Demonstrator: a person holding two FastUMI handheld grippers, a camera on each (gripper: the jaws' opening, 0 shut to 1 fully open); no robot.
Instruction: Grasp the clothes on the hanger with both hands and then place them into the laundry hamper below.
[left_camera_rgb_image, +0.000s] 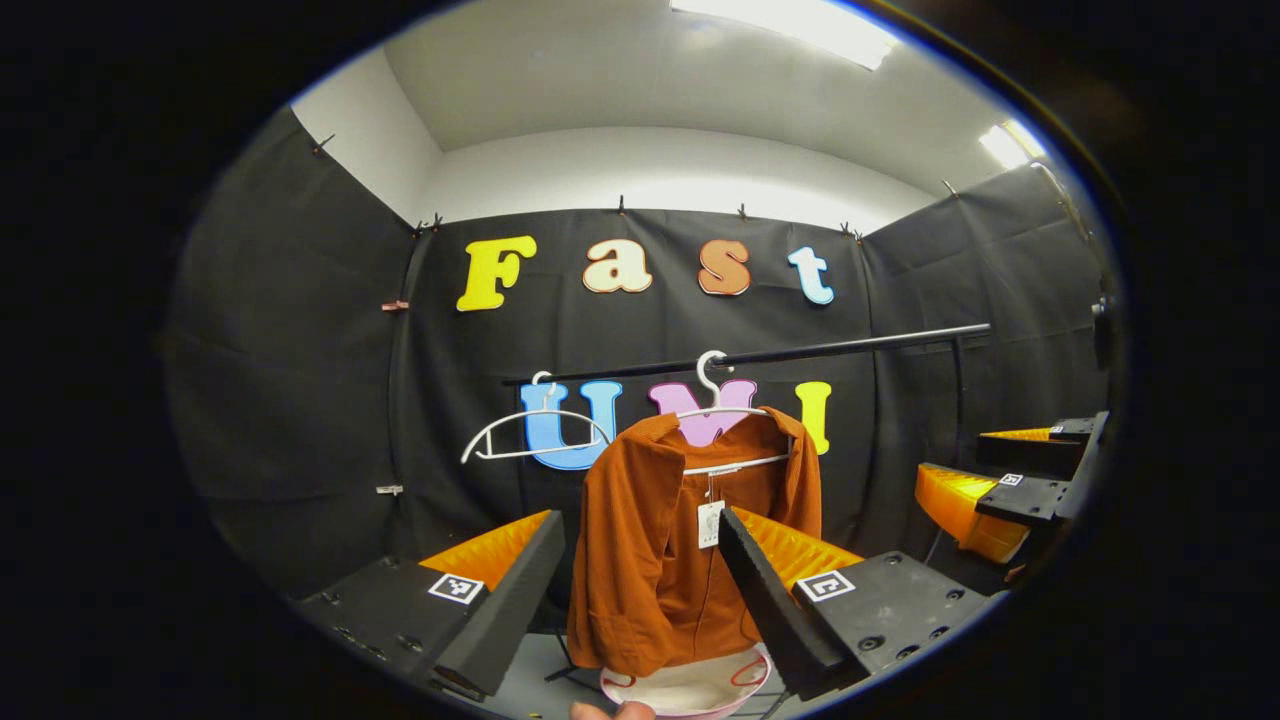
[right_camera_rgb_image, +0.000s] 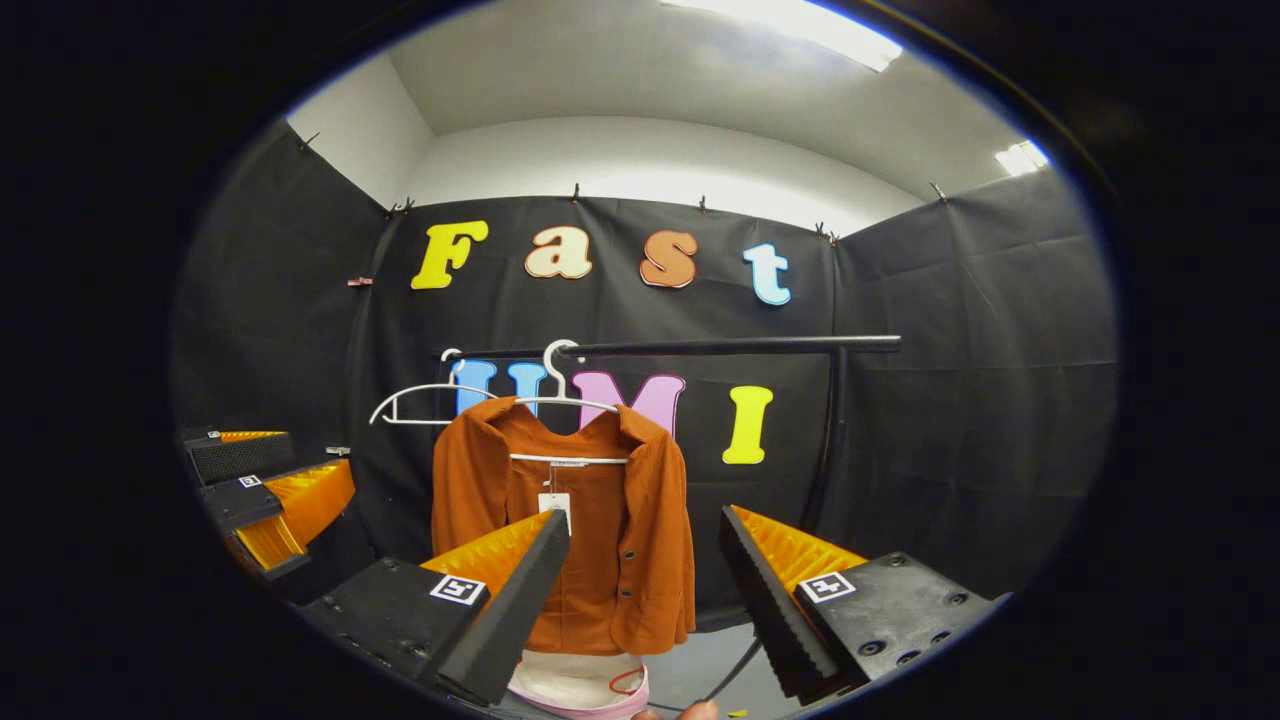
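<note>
Left gripper view is showing a rust shirt hanging on a white hanger from the black rail, directly above the hamper, whose pale rim is peeking out just under the hem. A second, bare hanger is hanging on the rail just beside the shirt. The left gripper is standing wide, holding nothing, with the shirt well beyond its fingers. The right gripper is also gaping wide and empty, facing the shirt from short of it.

The shirt is looking soft, light and limp, likely draping and sliding rather than holding shape, so it will probably slip off the hanger easily once pulled. Taking hold at each shoulder, or at the two front edges below the collar, seems the best bet, one gripper per side. A small white tag is dangling inside the open front; its print is too small to read.
</note>
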